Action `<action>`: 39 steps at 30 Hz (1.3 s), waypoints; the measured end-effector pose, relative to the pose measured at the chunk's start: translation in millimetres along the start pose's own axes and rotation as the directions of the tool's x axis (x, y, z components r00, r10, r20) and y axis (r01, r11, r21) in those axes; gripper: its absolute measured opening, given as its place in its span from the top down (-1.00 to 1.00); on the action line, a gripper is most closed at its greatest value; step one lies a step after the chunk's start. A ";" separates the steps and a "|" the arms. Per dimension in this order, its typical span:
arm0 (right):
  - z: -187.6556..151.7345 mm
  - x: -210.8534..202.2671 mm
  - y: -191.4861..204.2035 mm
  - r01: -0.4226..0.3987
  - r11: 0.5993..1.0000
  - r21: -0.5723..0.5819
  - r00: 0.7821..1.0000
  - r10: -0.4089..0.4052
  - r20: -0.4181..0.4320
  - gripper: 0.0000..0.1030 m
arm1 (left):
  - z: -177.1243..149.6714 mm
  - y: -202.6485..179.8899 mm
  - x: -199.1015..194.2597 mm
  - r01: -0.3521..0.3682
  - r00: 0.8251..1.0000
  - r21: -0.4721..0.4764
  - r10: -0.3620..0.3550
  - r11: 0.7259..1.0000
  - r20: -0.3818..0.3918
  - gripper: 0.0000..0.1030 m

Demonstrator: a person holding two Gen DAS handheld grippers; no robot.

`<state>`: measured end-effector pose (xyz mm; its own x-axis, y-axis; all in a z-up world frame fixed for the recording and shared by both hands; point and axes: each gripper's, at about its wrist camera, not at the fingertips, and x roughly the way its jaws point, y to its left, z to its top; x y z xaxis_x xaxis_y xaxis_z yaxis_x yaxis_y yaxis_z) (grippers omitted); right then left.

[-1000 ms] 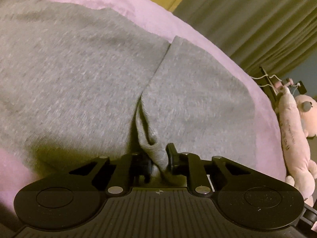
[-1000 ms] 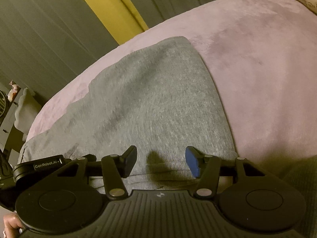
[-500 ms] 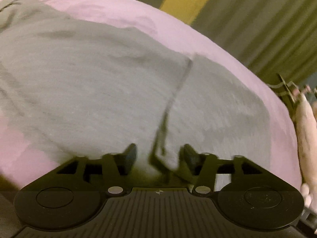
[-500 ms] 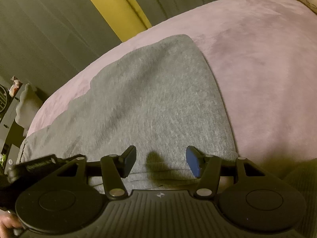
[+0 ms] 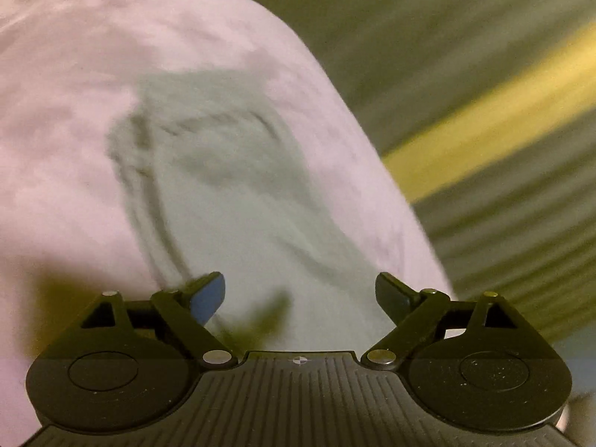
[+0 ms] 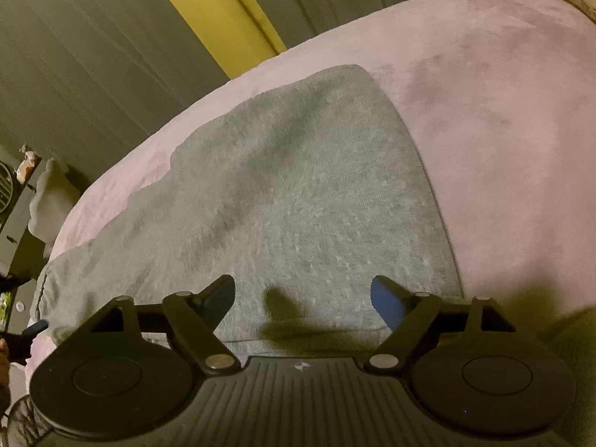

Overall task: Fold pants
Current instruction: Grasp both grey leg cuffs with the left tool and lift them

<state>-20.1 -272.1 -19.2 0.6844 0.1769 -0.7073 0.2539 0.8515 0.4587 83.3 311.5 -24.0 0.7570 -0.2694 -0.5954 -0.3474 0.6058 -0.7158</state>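
Right now both my left gripper (image 5: 300, 292) and right gripper (image 6: 302, 296) have jaws opening, pinching nothing, so the unheld pants (image 6: 298, 193) could spring open or crease on the soft bed (image 6: 503, 111).

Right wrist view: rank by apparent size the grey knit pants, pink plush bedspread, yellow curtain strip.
1. Pink plush bedspread, though partly covered
2. Grey knit pants, close behind
3. Yellow curtain strip, farther off, so true size unsure

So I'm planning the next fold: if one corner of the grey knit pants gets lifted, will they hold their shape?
Probably not. The grey knit pants lie flat with soft creases on the pink plush bedcover, so they would likely droop. The plush surface probably grips them, so pushing may bunch them rather than slide them.
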 end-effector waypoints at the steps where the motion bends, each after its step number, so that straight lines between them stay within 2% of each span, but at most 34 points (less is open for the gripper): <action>1: -0.1 0.8 1.3 0.003 1.000 -0.004 1.000 -0.003 0.000 -0.63 | 7.8 18.8 -1.3 0.022 1.000 -0.022 -0.022 1.000 0.005 -0.80; 4: -0.4 3.9 5.1 0.016 1.000 -0.013 1.000 -0.016 -0.001 -0.66 | 22.2 58.3 6.2 0.050 0.999 -0.095 -0.051 0.994 -0.010 -0.80; 6: 0.2 5.9 8.4 0.028 0.999 -0.018 1.000 -0.028 -0.004 -0.67 | 25.6 70.6 14.1 0.095 0.995 -0.121 -0.098 0.988 -0.016 -0.80; 7: 0.3 6.1 9.5 0.035 0.999 -0.018 0.999 -0.035 -0.006 -0.67 | 27.7 71.8 17.5 0.105 0.994 -0.109 -0.108 0.989 -0.020 -0.80; 12: 3.6 6.2 18.1 0.064 0.998 -0.006 0.998 -0.064 -0.016 -0.68 | 36.4 68.2 16.5 0.001 1.000 -0.030 -0.002 1.000 -0.021 -0.79; 17: 3.4 4.1 18.3 0.073 0.997 0.008 0.997 -0.073 -0.016 -0.69 | 43.6 85.0 19.0 0.068 0.998 -0.051 -0.069 0.996 -0.009 -0.81; 21: 5.6 10.0 23.1 0.084 0.996 -0.002 0.996 -0.084 -0.019 -0.69 | 52.6 83.4 31.0 0.079 0.997 -0.052 -0.079 0.995 0.004 -0.85; 24: 6.8 12.1 27.4 0.082 0.997 0.001 0.996 -0.082 -0.025 -0.69 | 53.3 74.5 35.5 0.059 0.998 -0.028 -0.059 0.998 0.005 -0.84; 26: 6.6 13.3 29.6 0.084 0.996 -0.006 0.996 -0.084 -0.028 -0.69 | 48.6 64.3 33.6 0.057 0.998 0.039 -0.057 0.998 0.020 -0.84; 29: 6.8 15.1 31.0 0.094 0.995 -0.016 0.995 -0.095 -0.029 -0.69 | 45.0 56.1 41.9 0.006 1.000 0.121 -0.010 0.993 0.030 -0.58; 30: 6.8 15.5 30.6 0.097 0.995 -0.014 0.995 -0.098 -0.031 -0.69 | 44.4 56.6 42.5 0.005 0.999 0.124 -0.009 0.992 0.031 -0.42; 33: 8.2 17.9 32.6 0.106 0.994 -0.015 0.994 -0.107 -0.035 -0.69 | 48.1 64.3 47.8 0.047 0.999 0.093 -0.048 0.995 0.009 -0.20; 35: 8.7 19.9 34.9 0.114 0.993 -0.023 0.993 -0.114 -0.035 -0.69 | 52.7 73.1 52.3 0.069 0.998 0.053 -0.068 0.996 -0.012 -0.16; 36: 8.5 21.0 35.4 0.117 0.993 -0.025 0.992 -0.117 -0.036 -0.70 | 55.1 77.6 52.6 0.089 0.996 0.025 -0.088 0.996 -0.020 -0.16; 39: 7.9 22.9 36.6 0.121 0.992 -0.028 0.992 -0.122 -0.035 -0.73 | 62.9 84.9 52.8 0.151 0.987 -0.030 -0.153 0.988 -0.058 -0.41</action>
<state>10.3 -240.8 -14.5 0.6238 0.0889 -0.7765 0.3161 0.8800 0.3546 128.6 395.8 -93.3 0.7678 -0.4017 -0.4992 -0.2457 0.5350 -0.8083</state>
